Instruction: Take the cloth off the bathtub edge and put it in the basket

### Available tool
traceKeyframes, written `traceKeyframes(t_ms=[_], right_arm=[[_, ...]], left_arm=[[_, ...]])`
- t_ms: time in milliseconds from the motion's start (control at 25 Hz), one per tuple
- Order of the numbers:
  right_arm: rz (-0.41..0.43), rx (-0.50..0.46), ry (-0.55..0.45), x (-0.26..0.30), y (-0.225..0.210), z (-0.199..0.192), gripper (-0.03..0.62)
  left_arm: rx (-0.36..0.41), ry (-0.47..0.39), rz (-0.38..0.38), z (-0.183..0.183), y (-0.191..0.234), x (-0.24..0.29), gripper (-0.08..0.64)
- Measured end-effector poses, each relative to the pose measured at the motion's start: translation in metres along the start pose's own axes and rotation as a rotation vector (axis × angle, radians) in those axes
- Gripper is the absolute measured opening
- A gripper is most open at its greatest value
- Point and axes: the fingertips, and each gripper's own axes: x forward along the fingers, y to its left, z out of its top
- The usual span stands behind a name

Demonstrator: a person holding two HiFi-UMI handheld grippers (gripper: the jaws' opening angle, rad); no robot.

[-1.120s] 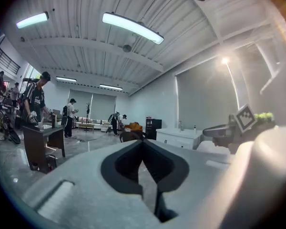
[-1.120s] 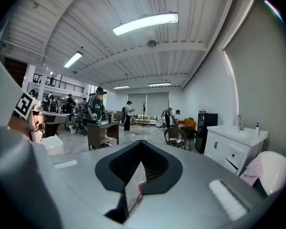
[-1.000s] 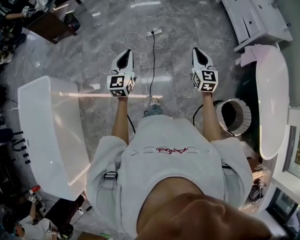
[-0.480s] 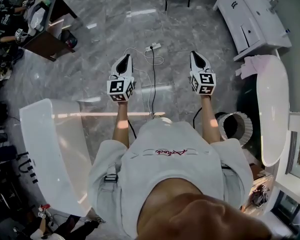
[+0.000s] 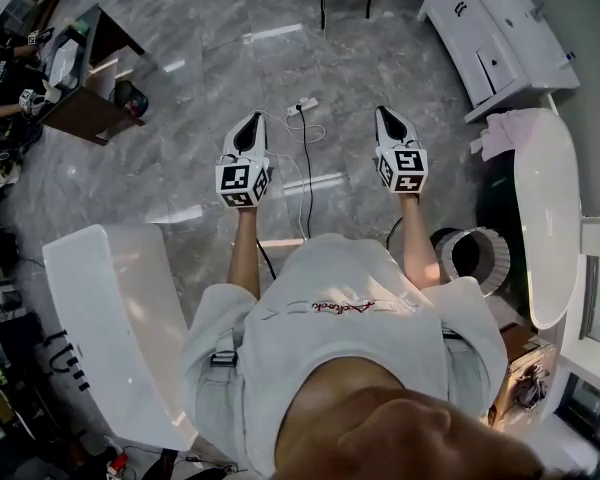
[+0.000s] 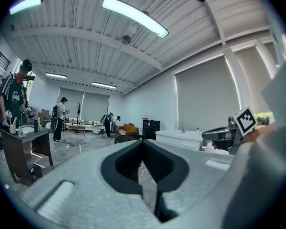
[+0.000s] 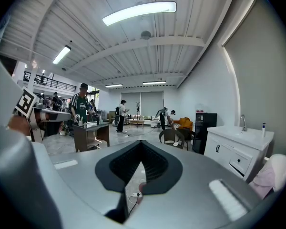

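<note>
**walking in, both grippers shut and empty, cloth not yet reached**

the whole grey marble floor slides down the head view compared with a second ago, so the person is stepping forward into the room. the white bathtub stays along the right side. a second white tub on the left has dropped lower in the picture. the white vanity cabinet sits at the top right. the ribbed basket stands on the floor just beside the bathtub, near the person's right side.

the pink cloth hangs over the bathtub's far end, untouched. it is now about level with the right gripper but well apart from it, off to its right. the left gripper is held out beside it. each gripper's own view shows its jaws pressed together with nothing between them. a power strip lies on the floor between the two.

the approach looks nearly done. next, i judge, comes a turn to the right and opened jaws.
</note>
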Motion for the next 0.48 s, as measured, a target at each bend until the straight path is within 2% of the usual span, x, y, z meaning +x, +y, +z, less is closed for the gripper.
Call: traceKeyframes(t_ms=[200, 480], right_arm=[[0.005, 0.004, 0.014, -0.004, -0.013, -0.006, 0.008], [0.039, 0.01, 0.013, -0.008, -0.012, -0.011, 0.007]], left_arm=[[0.0, 0.024, -0.023, -0.008, -0.021, 0.011, 0.0], [-0.007, 0.042, 0.021, -0.014, -0.028, -0.003, 0.0]])
